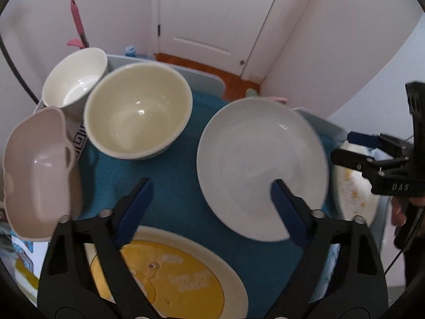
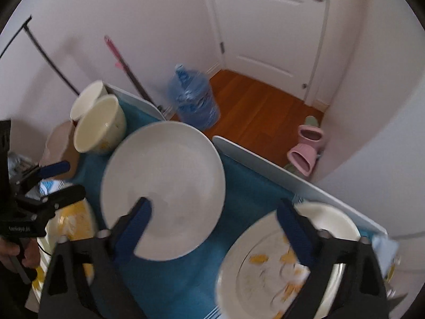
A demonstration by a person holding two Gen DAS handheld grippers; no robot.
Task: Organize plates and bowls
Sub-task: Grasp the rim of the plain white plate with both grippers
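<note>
From my left camera, I'm looking steeply down over the blue mat [image 1: 172, 175], and my left gripper [image 1: 209, 204] hangs above it with its jaws spread wide and nothing between them. Its left blue finger [image 1: 135, 207] sits over the bare mat just above the yellow-printed plate [image 1: 170, 273] at the near edge; the right one overlaps the near rim of the white plate [image 1: 261, 164], though I can't tell whether it touches.

Starting at the far left, a pale pink scalloped bowl [image 1: 37, 175] lies tipped on its side at the mat's edge. Behind it stands a white bowl [image 1: 75, 77], upright, pressed close to the larger cream bowl [image 1: 138, 109], which is also upright and glossy inside. The white plate lies flat right of centre, plain and clean. Further right a plate with yellow flecks [image 1: 353, 188] peeks out beyond it, partly hidden.

At the right edge I see my right gripper [image 1: 350, 145] side-on, fingers apart, with a bit of the hand [image 1: 401, 210] on its handle below.

In my right camera, this gripper also points steeply down, wide open and gripping nothing. Its left finger [image 2: 132, 228] crosses the near rim of the white plate, its right finger [image 2: 294, 234] hangs over the flecked plate; contact is unclear for either. The picture is smeared, so fine detail on that plate is lost.
</note>
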